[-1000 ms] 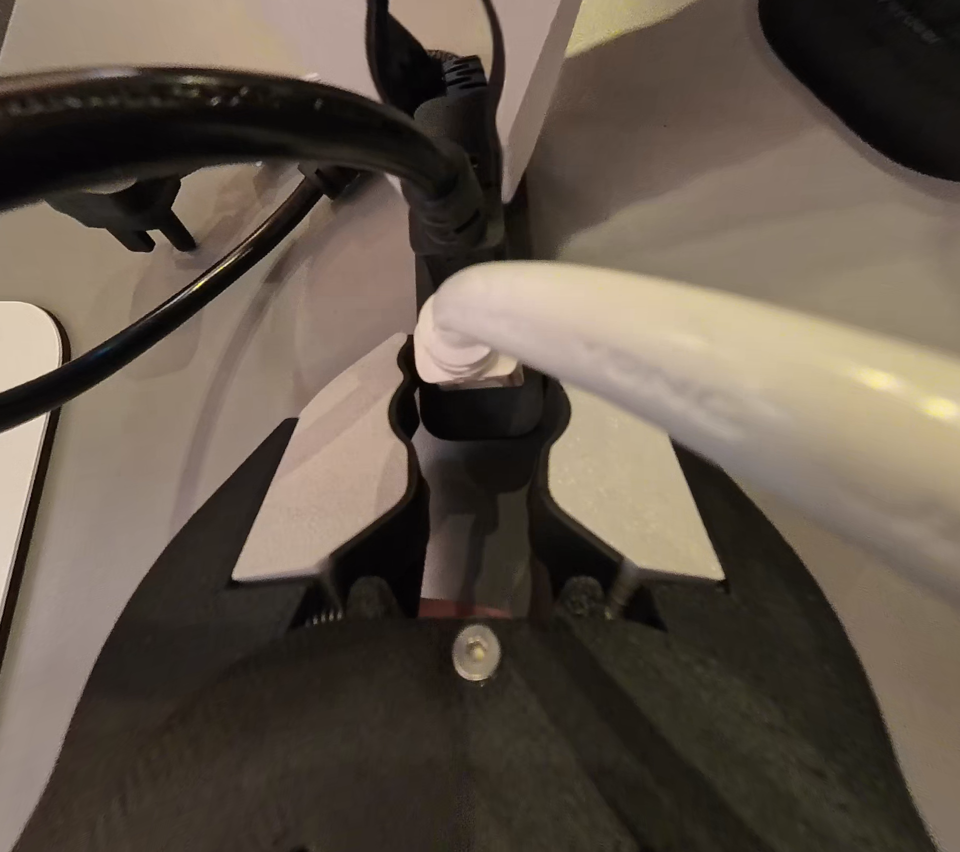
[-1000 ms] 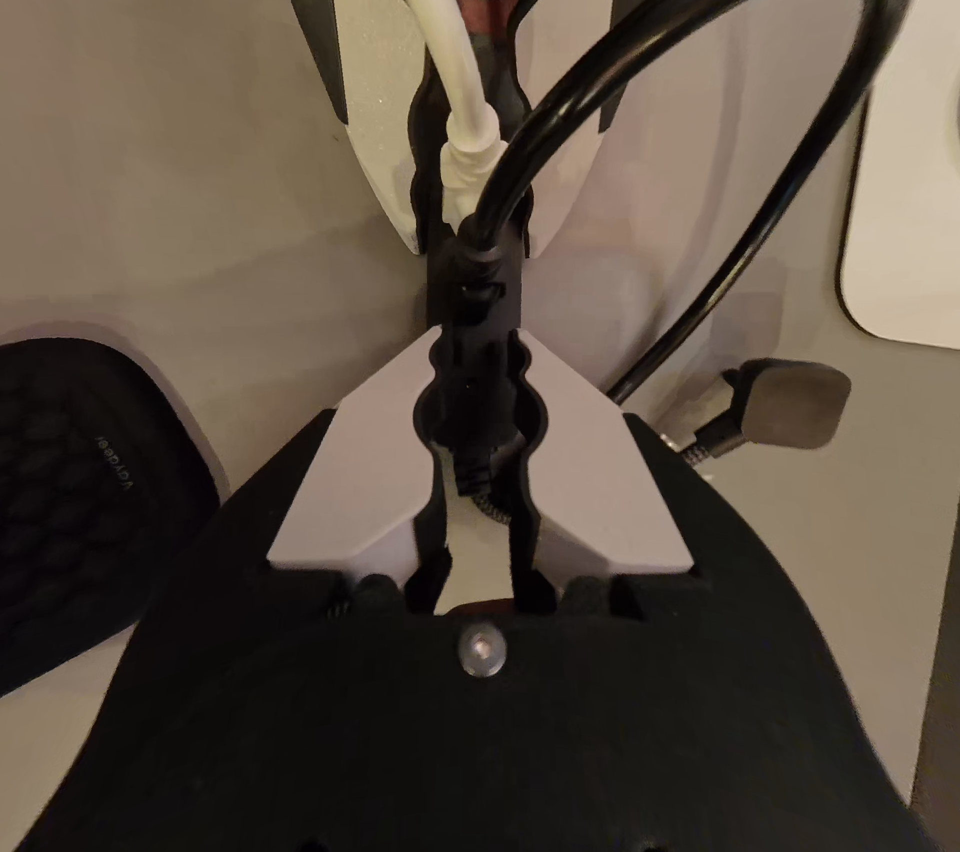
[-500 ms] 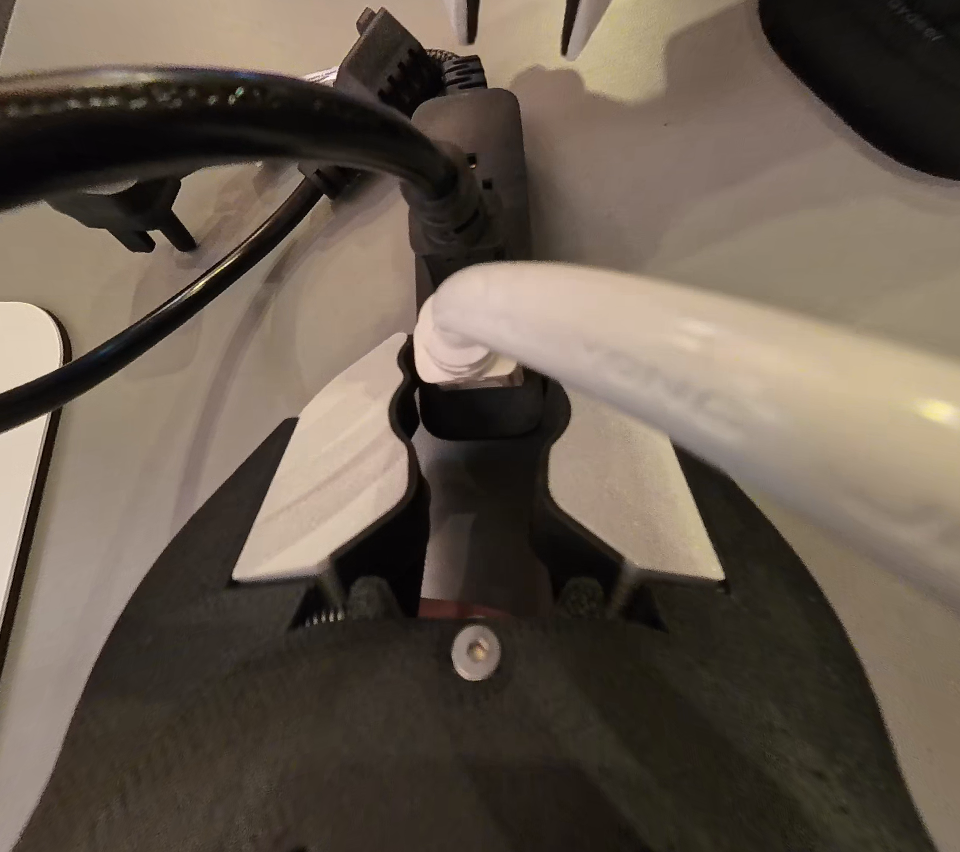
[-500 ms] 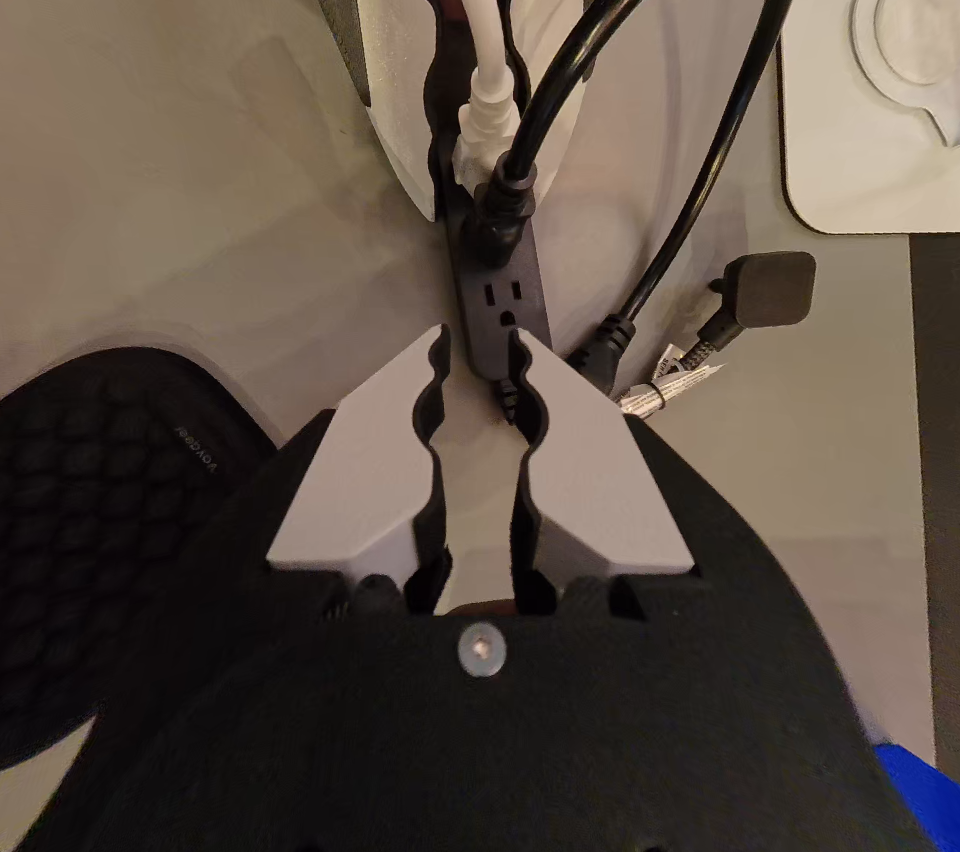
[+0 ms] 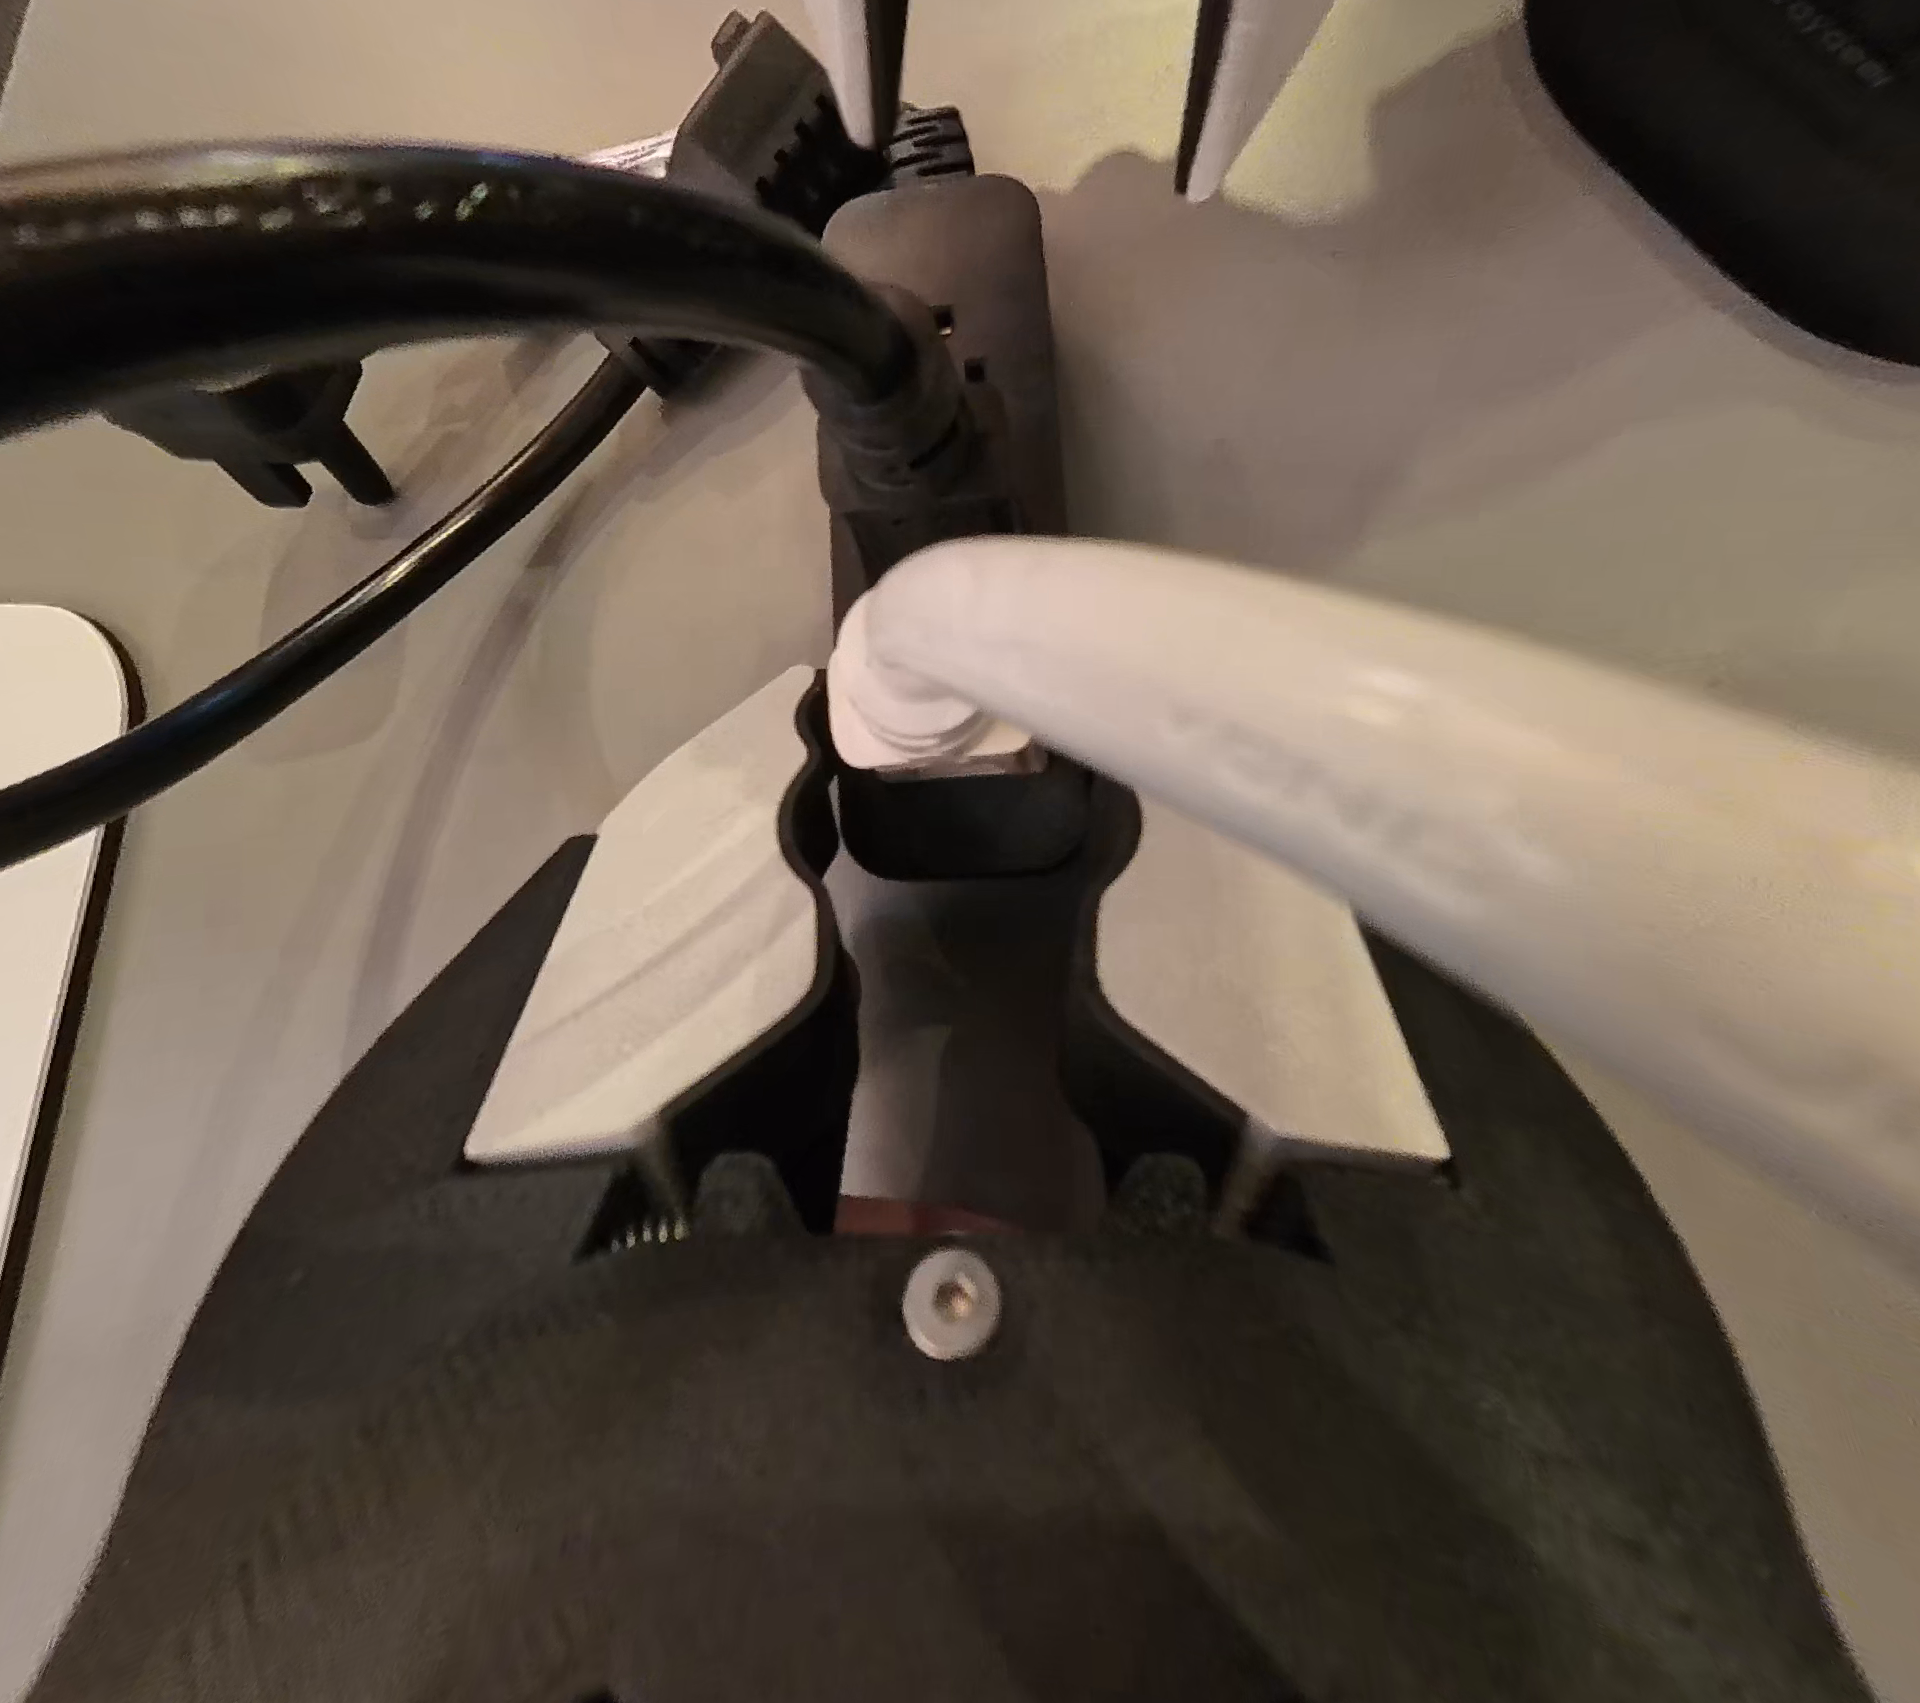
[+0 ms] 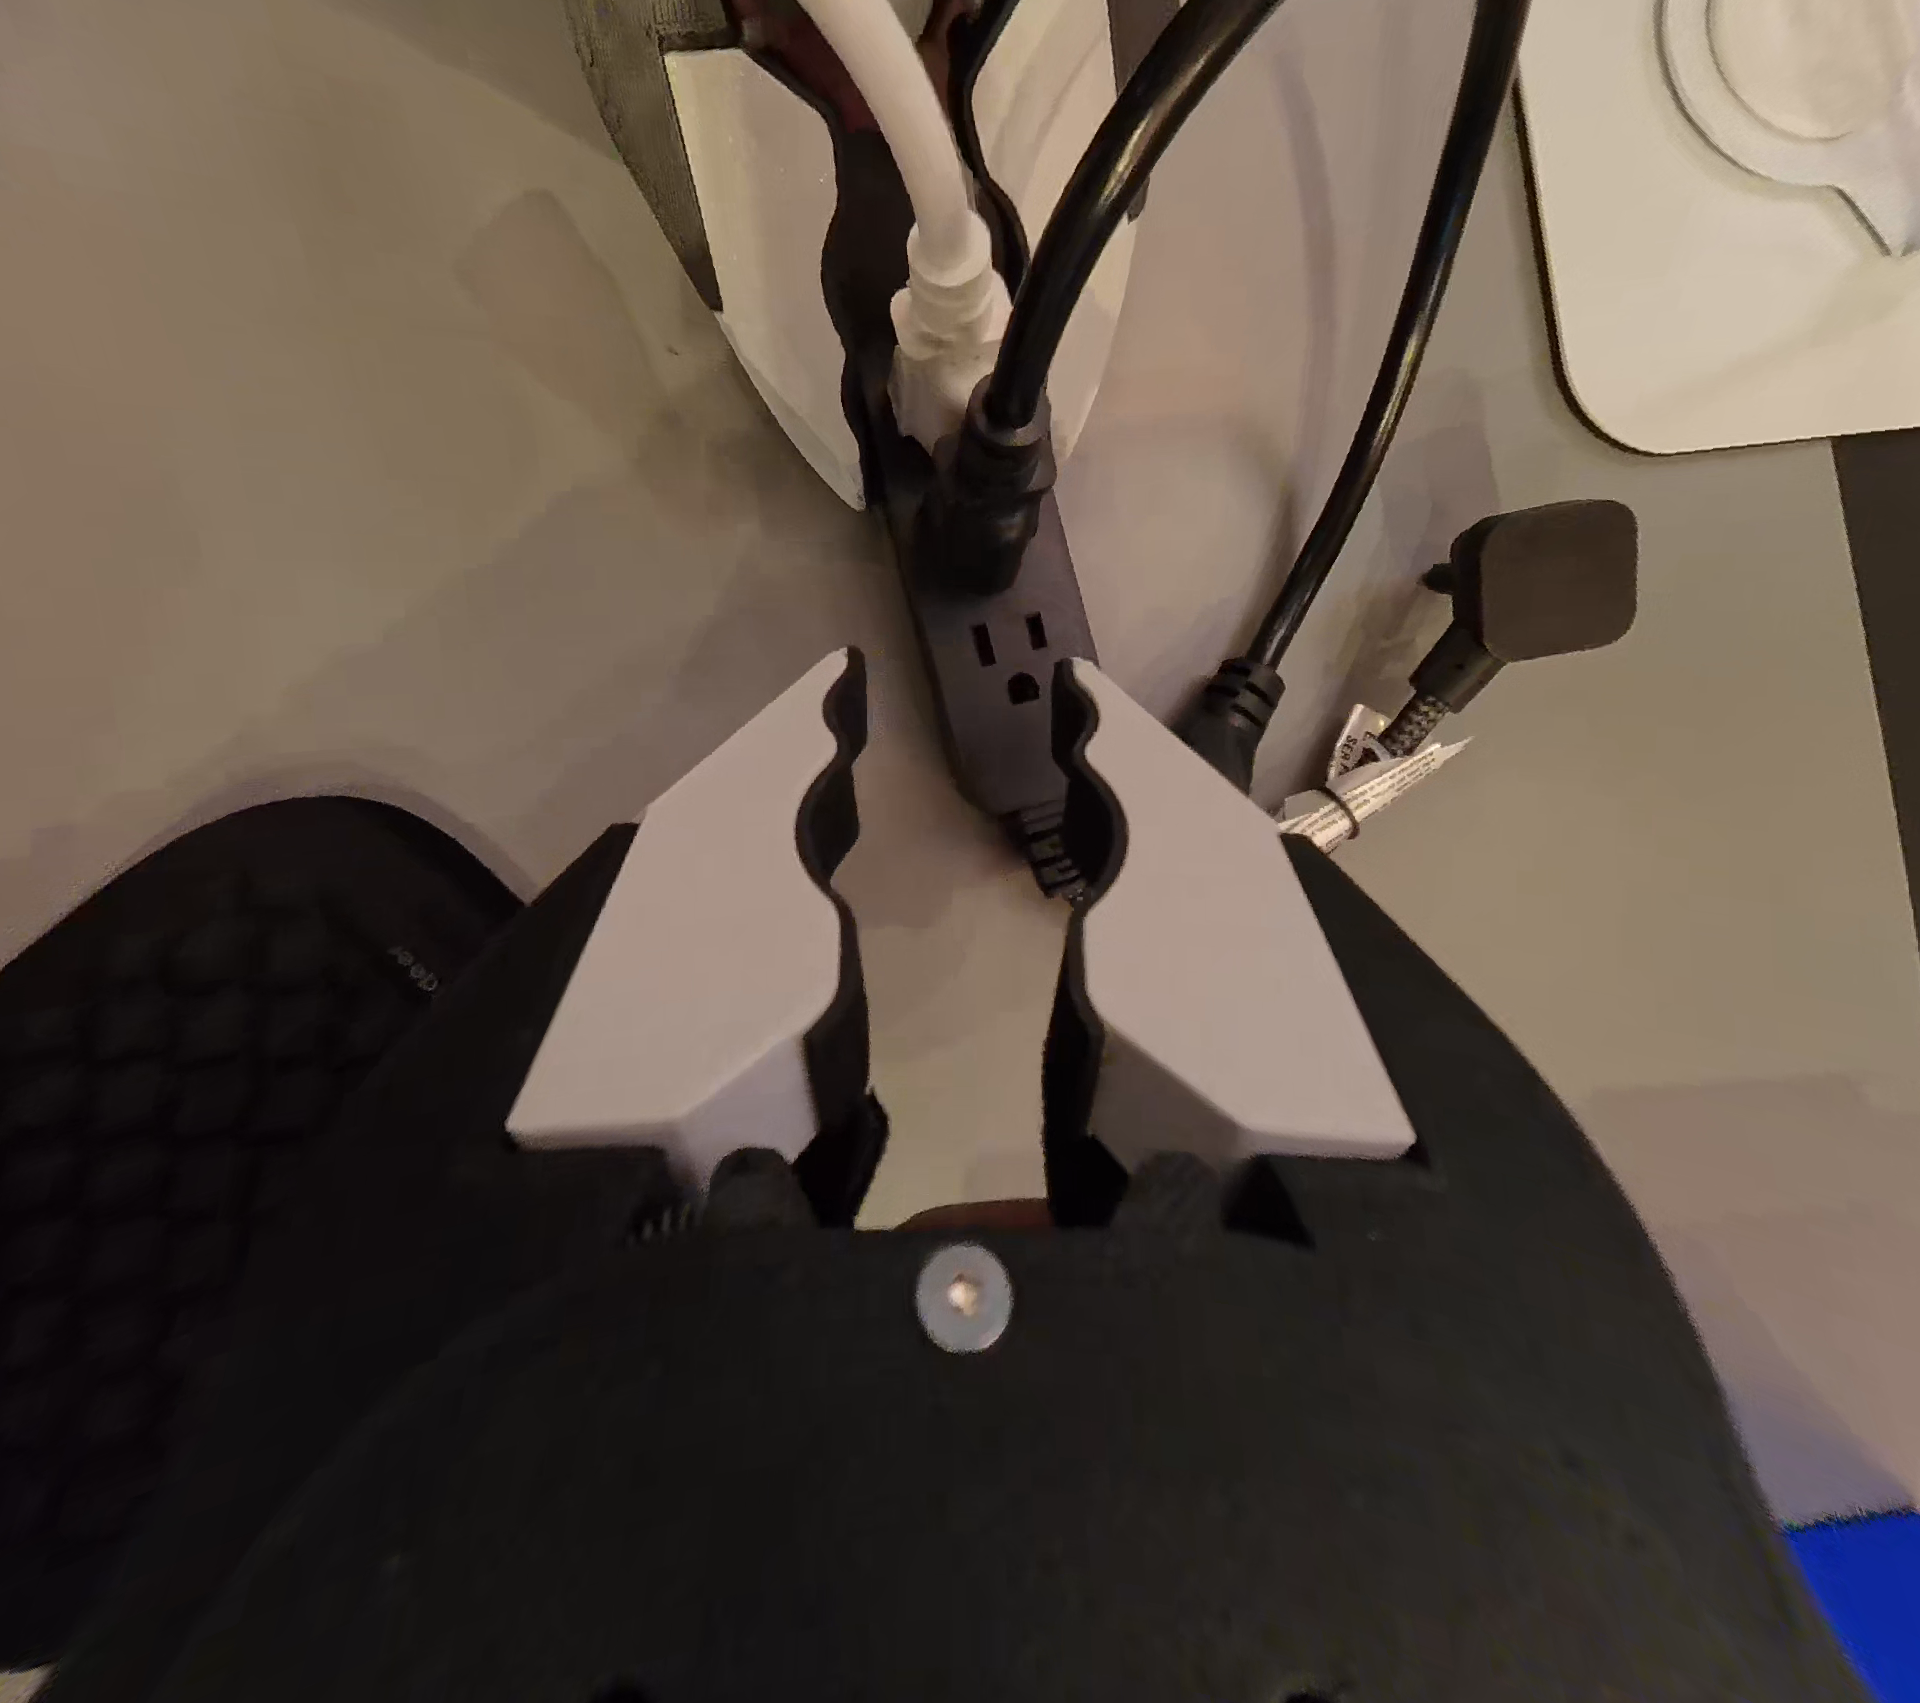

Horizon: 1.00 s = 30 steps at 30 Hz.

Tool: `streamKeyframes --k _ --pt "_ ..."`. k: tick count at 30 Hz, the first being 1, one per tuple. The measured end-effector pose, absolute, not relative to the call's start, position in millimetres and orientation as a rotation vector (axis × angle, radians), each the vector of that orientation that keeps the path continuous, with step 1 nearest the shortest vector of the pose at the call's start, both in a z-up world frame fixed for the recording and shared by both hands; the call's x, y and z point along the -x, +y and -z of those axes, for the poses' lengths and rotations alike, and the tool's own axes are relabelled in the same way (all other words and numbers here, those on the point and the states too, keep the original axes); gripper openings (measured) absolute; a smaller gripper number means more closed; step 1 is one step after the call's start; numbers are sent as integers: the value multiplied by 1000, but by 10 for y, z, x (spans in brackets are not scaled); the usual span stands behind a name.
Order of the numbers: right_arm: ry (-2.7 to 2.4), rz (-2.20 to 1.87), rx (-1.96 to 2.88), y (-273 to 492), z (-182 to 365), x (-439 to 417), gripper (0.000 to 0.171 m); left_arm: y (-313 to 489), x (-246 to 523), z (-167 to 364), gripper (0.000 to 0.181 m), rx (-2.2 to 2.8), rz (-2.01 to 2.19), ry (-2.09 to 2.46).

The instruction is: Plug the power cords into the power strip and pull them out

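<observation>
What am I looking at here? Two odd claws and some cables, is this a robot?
No robot: a person holds two hand-held grippers, each with a camera looking along its fingers. One picture is from the left gripper, shut on one end of a black power strip lying on a grey table. The other is from the right gripper, open and empty near the strip's far end. A white cord and a black cord are plugged in; one socket is free.
</observation>
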State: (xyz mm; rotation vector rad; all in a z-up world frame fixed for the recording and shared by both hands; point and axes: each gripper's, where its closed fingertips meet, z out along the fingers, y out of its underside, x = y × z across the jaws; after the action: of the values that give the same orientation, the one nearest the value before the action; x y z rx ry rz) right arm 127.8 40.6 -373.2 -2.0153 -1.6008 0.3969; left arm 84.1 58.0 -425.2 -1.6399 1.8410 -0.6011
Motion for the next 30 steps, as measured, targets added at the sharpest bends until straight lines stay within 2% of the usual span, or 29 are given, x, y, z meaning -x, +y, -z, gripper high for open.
streamKeyframes --k 14,18,26,30 --pt "-1614 -350 2205 233 4066 -1367 24 586 -840 4248 45 1656 585 1806" --pt "-1570 -361 2220 295 4106 -1340 12 588 -835 4250 45 1664 577 1798" --pt "-1498 -345 2267 391 4158 -1328 0 575 -797 4255 45 1772 510 1760" --pt "-1468 -303 2282 520 4190 -1290 0 525 -732 4252 47 1838 455 1715"
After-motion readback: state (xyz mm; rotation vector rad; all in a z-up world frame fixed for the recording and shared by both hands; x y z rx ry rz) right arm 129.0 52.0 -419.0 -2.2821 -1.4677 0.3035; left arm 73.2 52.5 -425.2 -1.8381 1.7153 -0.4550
